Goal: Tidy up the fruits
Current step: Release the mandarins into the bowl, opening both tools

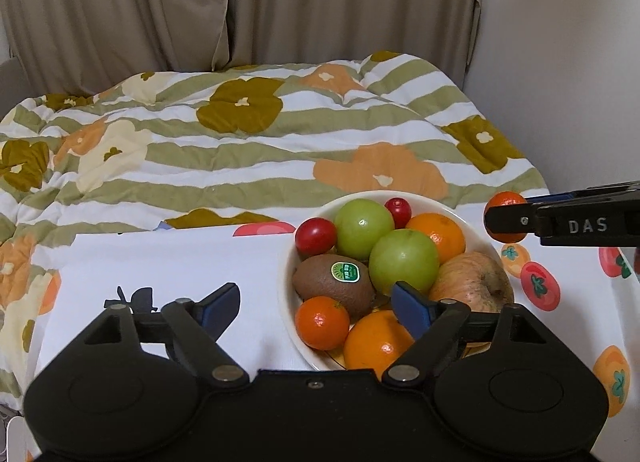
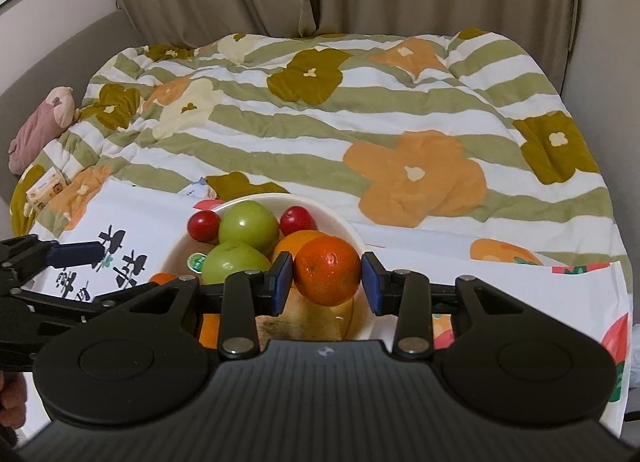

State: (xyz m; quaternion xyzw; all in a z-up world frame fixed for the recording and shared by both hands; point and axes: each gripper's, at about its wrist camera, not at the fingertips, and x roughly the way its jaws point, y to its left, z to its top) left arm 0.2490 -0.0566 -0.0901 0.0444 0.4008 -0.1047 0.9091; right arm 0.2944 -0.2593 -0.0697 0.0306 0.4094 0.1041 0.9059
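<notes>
A white bowl [image 1: 286, 262] on the cloth-covered table holds two green apples [image 1: 363, 223], a kiwi [image 1: 334, 280], oranges [image 1: 438, 234], a tangerine [image 1: 322, 322], a brownish apple [image 1: 474, 280] and two red plums [image 1: 316, 236]. My left gripper [image 1: 316, 302] is open and empty, low over the bowl's near left side. My right gripper [image 2: 327, 276] is shut on a small tangerine [image 2: 327, 270] and holds it above the bowl's [image 2: 348, 227] right rim. The held tangerine also shows at the right of the left wrist view [image 1: 506, 201].
The table cloth [image 1: 160, 262] has printed fruit and black characters. Behind it lies a bed with a flowered striped quilt [image 1: 260, 133]. A pink plush toy [image 2: 44, 121] and a small carton [image 2: 46, 185] lie at the bed's left. Curtains hang behind.
</notes>
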